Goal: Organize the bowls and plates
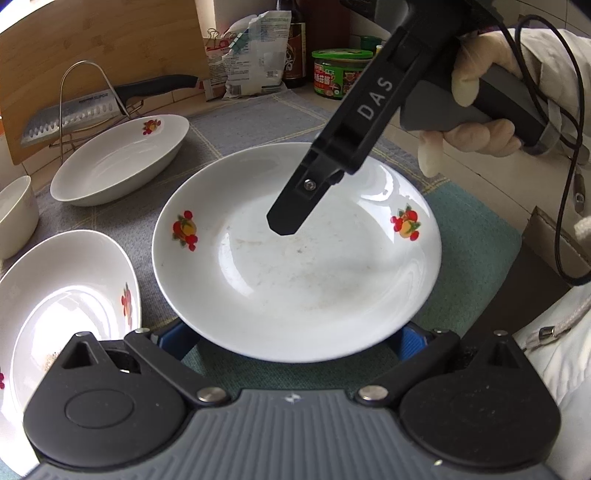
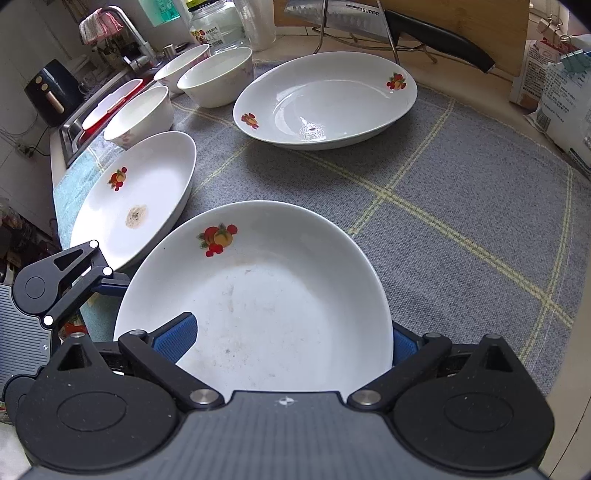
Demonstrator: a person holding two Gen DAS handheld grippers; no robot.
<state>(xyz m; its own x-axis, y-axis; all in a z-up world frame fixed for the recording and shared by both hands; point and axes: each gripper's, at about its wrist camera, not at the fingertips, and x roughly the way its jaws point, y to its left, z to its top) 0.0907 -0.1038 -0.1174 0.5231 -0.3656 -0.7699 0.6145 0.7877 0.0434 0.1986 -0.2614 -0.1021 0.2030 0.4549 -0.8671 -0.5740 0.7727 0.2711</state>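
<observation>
- My nearest plate (image 2: 266,295) lies on the mat (image 2: 443,192).
- To its left I see a second plate (image 2: 136,199).
- Behind, a third plate (image 2: 325,99), with bowls (image 2: 218,75) at its left.

From my remote station, soft daylight fills both sharp fisheye views, streaking pale glare across the glossy white fruit-printed plate (image 1: 295,258), while straight lines bow and corners darken toward the edges.

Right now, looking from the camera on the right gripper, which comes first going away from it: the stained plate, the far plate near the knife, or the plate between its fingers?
1. Plate between the fingers of the right gripper, directly ahead.
2. Stained plate, left.
3. Far plate, ahead, below the knife.
</observation>
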